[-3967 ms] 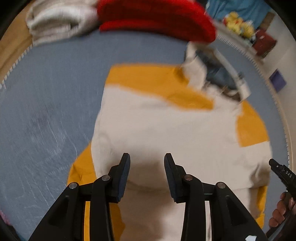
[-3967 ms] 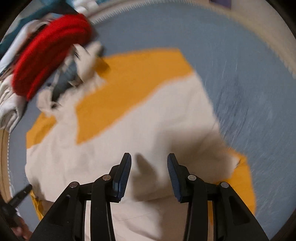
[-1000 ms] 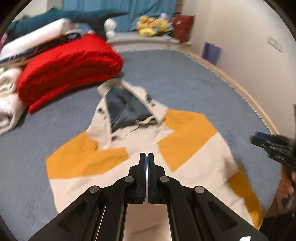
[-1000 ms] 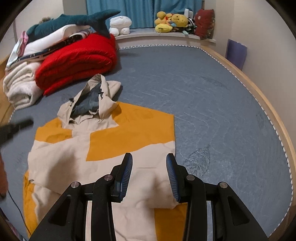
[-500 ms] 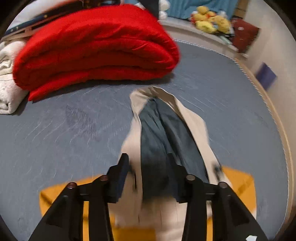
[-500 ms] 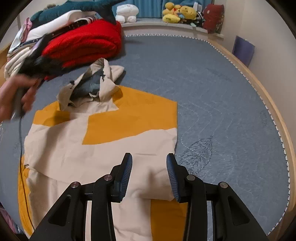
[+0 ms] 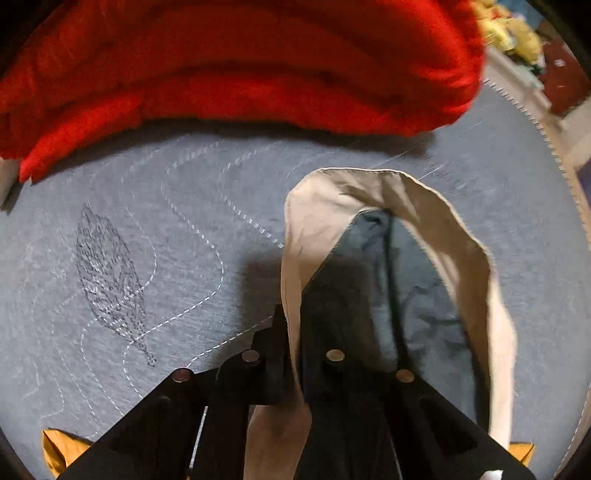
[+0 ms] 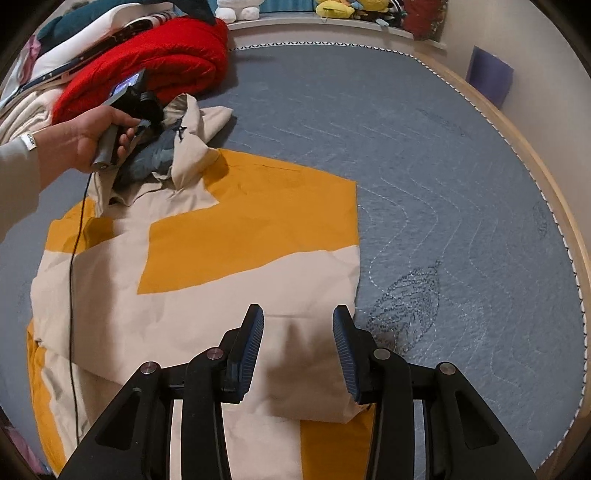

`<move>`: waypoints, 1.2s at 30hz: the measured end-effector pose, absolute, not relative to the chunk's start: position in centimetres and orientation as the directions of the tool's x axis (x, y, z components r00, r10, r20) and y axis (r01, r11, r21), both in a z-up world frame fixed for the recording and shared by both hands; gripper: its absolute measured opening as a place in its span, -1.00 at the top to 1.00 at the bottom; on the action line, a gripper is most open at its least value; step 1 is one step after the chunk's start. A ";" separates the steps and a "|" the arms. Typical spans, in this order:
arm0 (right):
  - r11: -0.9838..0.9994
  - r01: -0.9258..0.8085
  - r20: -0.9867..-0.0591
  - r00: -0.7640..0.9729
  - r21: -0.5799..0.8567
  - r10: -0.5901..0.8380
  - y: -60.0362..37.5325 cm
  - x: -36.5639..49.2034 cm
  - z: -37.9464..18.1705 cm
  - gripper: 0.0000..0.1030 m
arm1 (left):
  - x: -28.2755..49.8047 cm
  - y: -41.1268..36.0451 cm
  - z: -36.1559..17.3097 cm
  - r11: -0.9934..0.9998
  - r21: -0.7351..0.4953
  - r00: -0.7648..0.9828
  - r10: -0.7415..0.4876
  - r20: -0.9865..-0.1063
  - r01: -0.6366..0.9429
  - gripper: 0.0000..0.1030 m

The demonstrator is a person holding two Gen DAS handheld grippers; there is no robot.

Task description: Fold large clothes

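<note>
A beige and orange hooded jacket (image 8: pixel 207 266) lies partly folded on the grey-blue quilted bed (image 8: pixel 424 155). Its hood (image 7: pixel 391 236) has a dark blue lining and lies toward the red blanket. My left gripper (image 7: pixel 293 332) is shut on the hood's left beige edge; it also shows in the right wrist view (image 8: pixel 144 107), held by a hand at the hood (image 8: pixel 184 129). My right gripper (image 8: pixel 297 343) is open and empty, just above the jacket's folded lower right part.
A folded red blanket (image 7: pixel 236 62) lies just beyond the hood, also seen in the right wrist view (image 8: pixel 155 62). White and teal bedding is piled at the far left (image 8: pixel 66 40). Plush toys (image 8: pixel 354 7) sit on the far ledge. The bed's wooden rim (image 8: pixel 554 206) curves along the right.
My left gripper moved forward from the jacket's middle to the hood, opened, then closed on the hood's left edge. My right gripper stayed open and almost still.
</note>
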State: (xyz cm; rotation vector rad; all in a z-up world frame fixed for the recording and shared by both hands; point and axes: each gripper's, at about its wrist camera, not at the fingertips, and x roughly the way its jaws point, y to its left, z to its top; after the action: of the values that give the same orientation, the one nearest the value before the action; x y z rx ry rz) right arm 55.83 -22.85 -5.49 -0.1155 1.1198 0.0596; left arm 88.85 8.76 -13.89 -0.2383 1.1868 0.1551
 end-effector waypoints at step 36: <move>0.894 -0.048 -0.854 0.278 0.445 0.440 -18.5 52.5 -7.7 0.11 | 45.0 9.5 -11.3 0.726 -0.601 0.399 -0.469 -0.788 -0.334 0.32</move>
State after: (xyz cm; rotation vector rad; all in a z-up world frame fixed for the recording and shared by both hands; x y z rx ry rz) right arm 52.52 -18.51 -7.70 0.3639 1.2534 0.3372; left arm 45.02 9.47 -11.25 -0.8032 1.1935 -0.0981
